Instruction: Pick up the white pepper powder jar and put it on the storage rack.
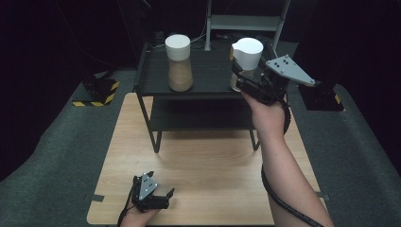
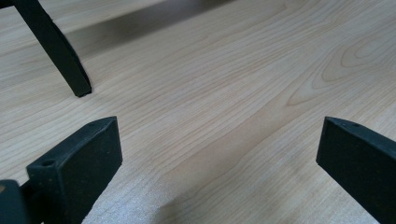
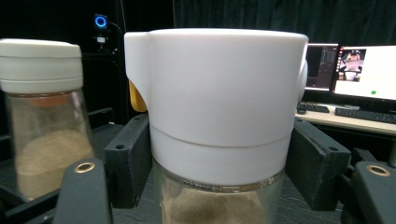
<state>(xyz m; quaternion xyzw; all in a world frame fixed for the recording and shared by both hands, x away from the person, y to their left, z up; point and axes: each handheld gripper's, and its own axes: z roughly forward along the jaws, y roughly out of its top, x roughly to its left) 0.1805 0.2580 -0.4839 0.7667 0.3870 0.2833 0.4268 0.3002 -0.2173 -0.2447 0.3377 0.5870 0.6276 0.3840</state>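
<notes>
Two jars [image 1: 179, 64] [image 1: 247, 54] side by side on shelf [image 1: 208, 80]

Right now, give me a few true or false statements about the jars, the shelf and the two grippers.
1. The right gripper is shut on the jar with the spout lid. True.
2. The left gripper holds a jar. False: its fingers stand open over the bare wooden table.
3. The second jar stands on the black shelf. True.
4. Both jars are empty. False: each holds brown powder.
</notes>
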